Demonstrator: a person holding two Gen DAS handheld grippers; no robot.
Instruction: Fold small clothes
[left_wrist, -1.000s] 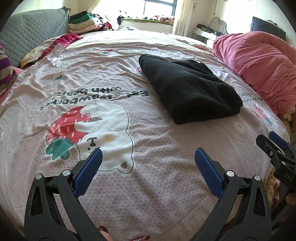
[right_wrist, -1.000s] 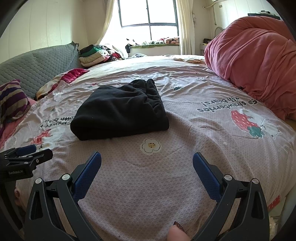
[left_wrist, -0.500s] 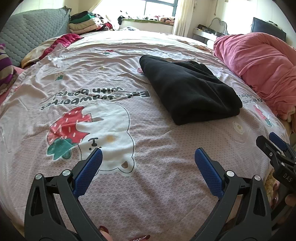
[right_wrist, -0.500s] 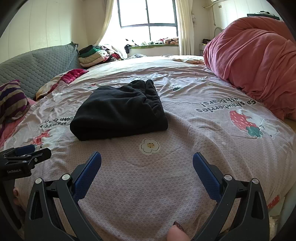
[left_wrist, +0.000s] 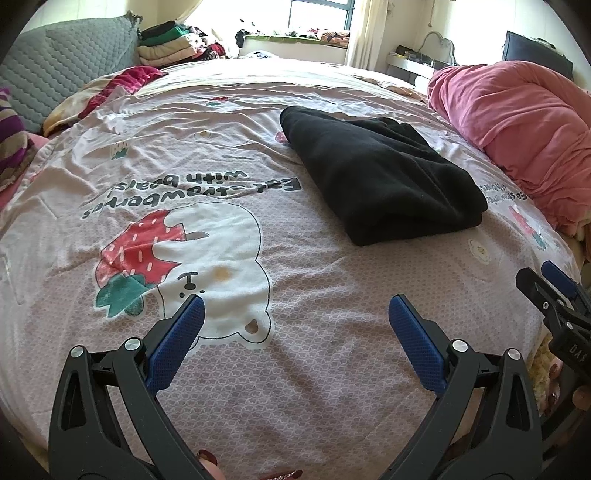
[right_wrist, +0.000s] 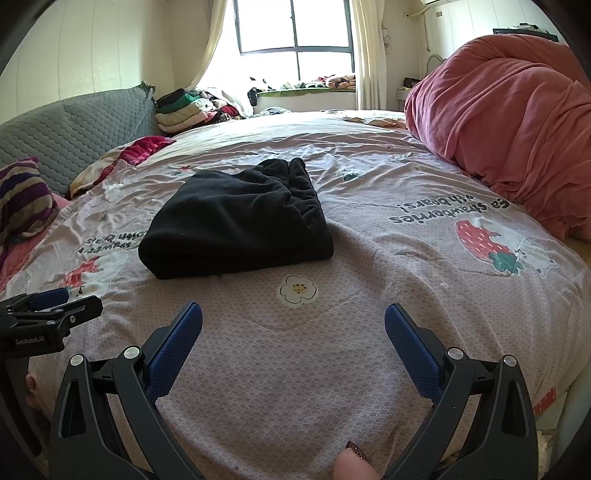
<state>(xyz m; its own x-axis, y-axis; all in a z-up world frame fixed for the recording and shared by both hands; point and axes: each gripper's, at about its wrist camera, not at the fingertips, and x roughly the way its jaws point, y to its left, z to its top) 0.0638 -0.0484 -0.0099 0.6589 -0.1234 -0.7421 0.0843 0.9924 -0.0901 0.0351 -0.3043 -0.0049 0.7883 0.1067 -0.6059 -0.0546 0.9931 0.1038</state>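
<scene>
A black garment (left_wrist: 380, 173) lies folded in a neat rectangle on the pink printed bedsheet (left_wrist: 229, 206); it also shows in the right wrist view (right_wrist: 236, 221). My left gripper (left_wrist: 293, 314) is open and empty, held over the sheet well short of the garment and to its left. My right gripper (right_wrist: 293, 323) is open and empty, in front of the garment. The right gripper also shows at the right edge of the left wrist view (left_wrist: 550, 291). The left gripper shows at the left edge of the right wrist view (right_wrist: 51, 310).
A bunched pink blanket (left_wrist: 517, 125) lies along the right side of the bed (right_wrist: 509, 122). A grey quilted headboard (left_wrist: 55, 66), striped pillow (right_wrist: 22, 199) and stacked clothes (right_wrist: 184, 110) sit at the left and back. The bed's edge is at the lower right (right_wrist: 554, 391).
Both grippers stay open and nearly still. The views shift only slightly; the folded garment has not moved.
</scene>
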